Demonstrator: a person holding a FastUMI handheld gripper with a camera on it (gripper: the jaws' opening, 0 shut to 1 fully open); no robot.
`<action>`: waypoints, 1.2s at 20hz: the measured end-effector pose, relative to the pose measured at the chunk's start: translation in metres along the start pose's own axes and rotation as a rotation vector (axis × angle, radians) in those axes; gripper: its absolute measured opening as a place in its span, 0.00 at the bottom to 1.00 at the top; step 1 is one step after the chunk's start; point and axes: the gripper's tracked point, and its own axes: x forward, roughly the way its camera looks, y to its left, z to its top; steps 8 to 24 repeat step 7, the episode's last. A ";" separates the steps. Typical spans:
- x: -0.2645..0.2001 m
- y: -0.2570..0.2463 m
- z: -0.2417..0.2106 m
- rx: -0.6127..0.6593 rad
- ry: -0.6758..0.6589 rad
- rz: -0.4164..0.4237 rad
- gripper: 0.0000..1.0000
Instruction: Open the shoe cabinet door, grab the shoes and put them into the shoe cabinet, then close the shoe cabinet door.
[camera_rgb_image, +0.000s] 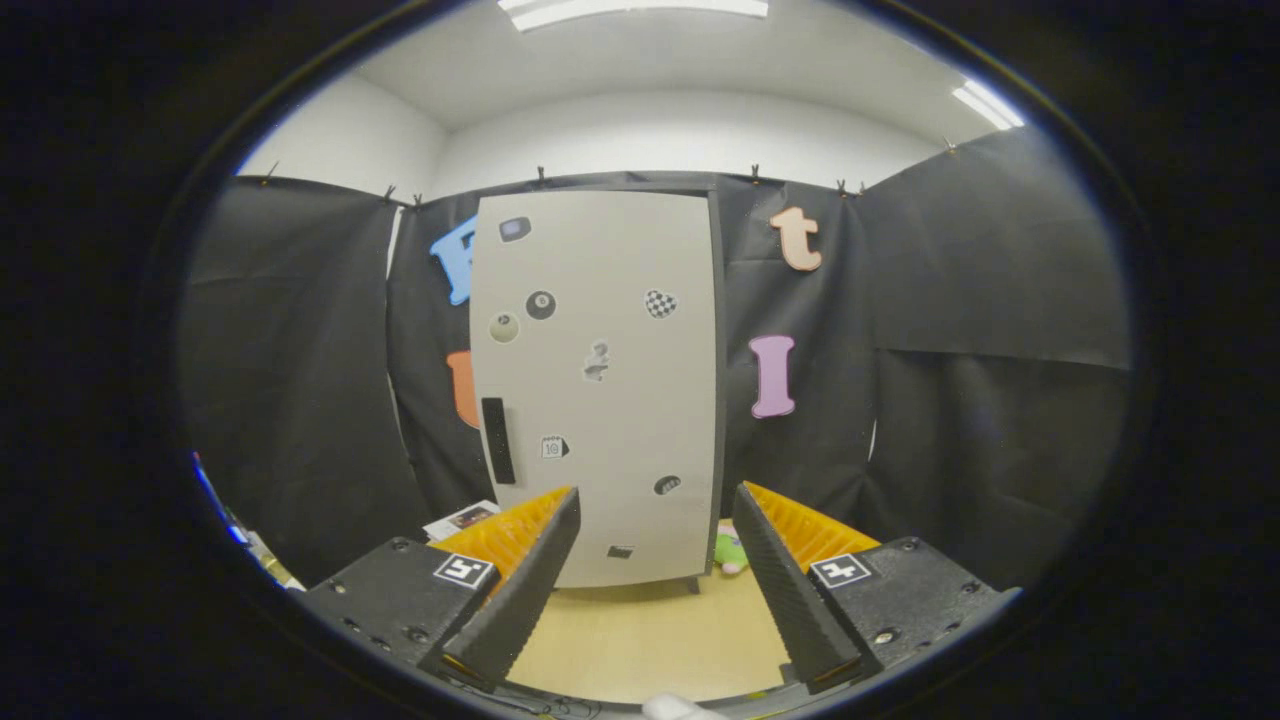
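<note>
With the claw (655, 505) spread and pinching nothing, facing the shut door (600, 390) of the shoe cabinet beyond the fingers, its dark handle (497, 440) ahead-left; any approach best kept square and slow.

cabinet (600, 390) beyond open claw (655, 505), on floor (650, 630)

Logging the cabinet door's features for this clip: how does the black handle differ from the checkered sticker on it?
The black handle is a tall, narrow, plain bar near the left edge of the shoe cabinet door, low down; the checkered sticker is small, roundish and patterned, higher and toward the right edge. Both sit on the closed door's front, beyond the gripper, whose fingers are apart and hold nothing.
</note>
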 end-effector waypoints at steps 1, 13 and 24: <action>0.000 -0.001 -0.001 -0.001 0.001 -0.002 1.00; 0.001 -0.001 -0.003 -0.003 0.007 -0.001 1.00; 0.001 -0.001 -0.003 -0.003 0.007 -0.001 1.00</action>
